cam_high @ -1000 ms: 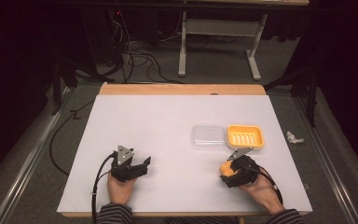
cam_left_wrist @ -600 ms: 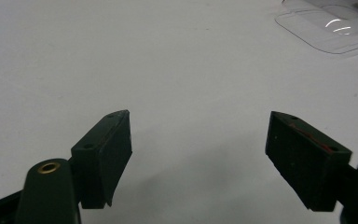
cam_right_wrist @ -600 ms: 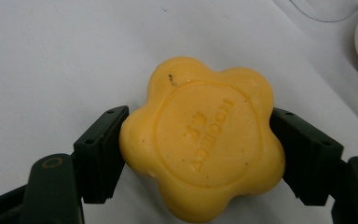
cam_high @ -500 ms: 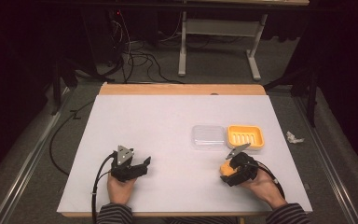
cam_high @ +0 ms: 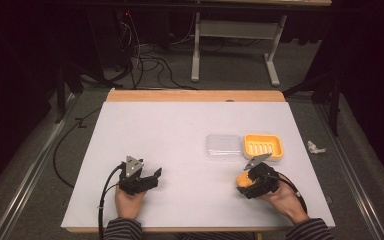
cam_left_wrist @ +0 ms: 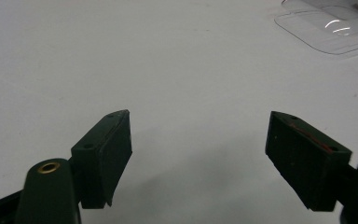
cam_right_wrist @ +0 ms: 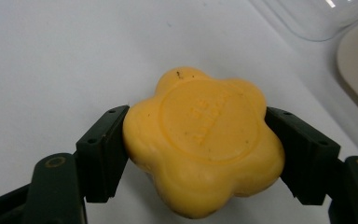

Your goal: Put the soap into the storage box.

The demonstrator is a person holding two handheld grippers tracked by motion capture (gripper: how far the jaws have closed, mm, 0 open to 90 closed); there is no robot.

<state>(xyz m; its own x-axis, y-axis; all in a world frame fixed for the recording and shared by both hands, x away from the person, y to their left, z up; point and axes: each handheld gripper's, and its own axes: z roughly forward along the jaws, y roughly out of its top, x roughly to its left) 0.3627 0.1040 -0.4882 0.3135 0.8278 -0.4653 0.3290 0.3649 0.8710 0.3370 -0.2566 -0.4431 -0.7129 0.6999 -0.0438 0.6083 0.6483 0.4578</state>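
While the right gripper clamps its fingers on the yellow soap near the bench's front edge, the left gripper's fingers stand apart.

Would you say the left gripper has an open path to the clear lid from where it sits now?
Probably yes. The left gripper is open and holds nothing, and bare white table lies between it and the clear lid. The right gripper, shut on the yellow soap, sits off to the side.

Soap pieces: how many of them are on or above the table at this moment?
1. The yellow flower-shaped soap is held between the jaws of the right gripper, near the table's front right, just in front of the yellow soap dish.
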